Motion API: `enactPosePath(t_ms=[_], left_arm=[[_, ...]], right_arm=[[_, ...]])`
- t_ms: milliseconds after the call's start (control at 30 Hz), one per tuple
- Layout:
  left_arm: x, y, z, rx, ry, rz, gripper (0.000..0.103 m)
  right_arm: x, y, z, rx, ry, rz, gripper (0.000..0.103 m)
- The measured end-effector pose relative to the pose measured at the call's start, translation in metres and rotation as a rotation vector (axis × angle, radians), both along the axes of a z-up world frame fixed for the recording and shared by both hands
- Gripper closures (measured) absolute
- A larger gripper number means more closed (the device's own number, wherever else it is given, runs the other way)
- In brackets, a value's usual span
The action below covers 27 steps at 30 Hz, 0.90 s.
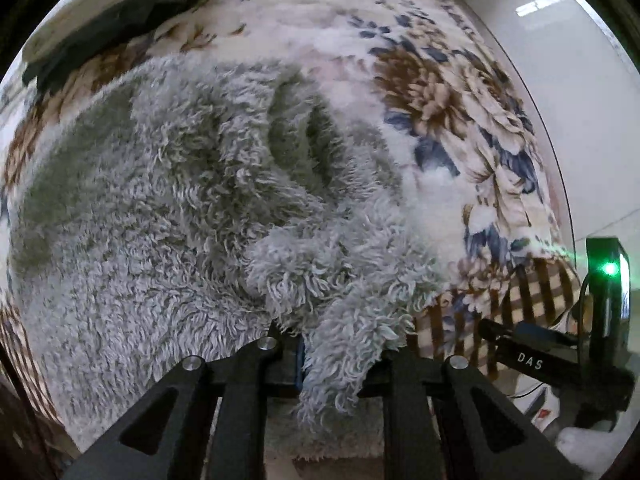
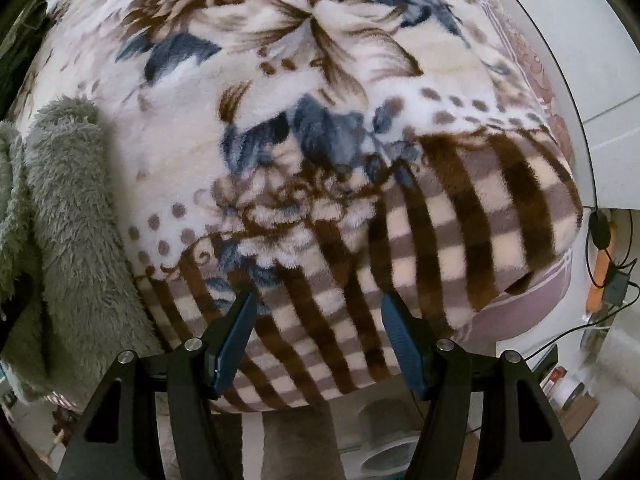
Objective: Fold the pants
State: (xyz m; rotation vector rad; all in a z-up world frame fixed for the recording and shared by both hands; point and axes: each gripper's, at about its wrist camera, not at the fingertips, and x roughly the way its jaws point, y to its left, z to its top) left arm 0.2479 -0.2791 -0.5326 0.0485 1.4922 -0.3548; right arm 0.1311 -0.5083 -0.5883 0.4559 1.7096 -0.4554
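Grey fluffy pants [image 1: 168, 208] lie spread on a floral blanket [image 1: 448, 92], filling most of the left wrist view. My left gripper [image 1: 310, 354] points down at their near edge and is shut on a bunched flap of the shaggy fabric, which drapes over the right finger. In the right wrist view the pants [image 2: 68, 220] show only as a strip at the left edge. My right gripper [image 2: 316, 300] stands open over the plaid border of the blanket [image 2: 440, 220], well to the right of the pants, with nothing between its blue pads [image 2: 236, 340].
Dark clothing [image 1: 112, 28] lies on the blanket at the far left. The right gripper's black body with a green light [image 1: 608, 276] shows at the right of the left wrist view. Beyond the blanket's edge are pale floor [image 2: 616, 80] and cables [image 2: 612, 276].
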Motion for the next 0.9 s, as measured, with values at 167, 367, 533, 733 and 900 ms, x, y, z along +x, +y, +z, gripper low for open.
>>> enactPosePath(t_ms=[167, 367, 533, 733, 900], left_arm=[[0.007, 0.009, 0.006, 0.066, 0.047, 0.060, 0.075], [-0.003, -0.003, 0.066, 0.388, -0.270, -0.046, 0.021], [-0.006, 0.012, 0.078, 0.443, -0.313, -0.066, 0.014], [-0.002, 0.050, 0.073, 0.484, -0.298, -0.031, 0.014], [0.003, 0.089, 0.074, 0.470, -0.262, 0.039, 0.014]], right_arm=[[0.009, 0.006, 0.002, -0.004, 0.001, 0.017, 0.036], [0.017, 0.021, 0.011, -0.011, -0.005, 0.042, 0.036], [0.030, 0.042, 0.027, -0.009, -0.034, 0.057, 0.036], [0.059, 0.068, 0.054, 0.062, -0.153, 0.020, 0.035], [0.092, 0.097, 0.076, 0.234, -0.287, -0.032, 0.032]])
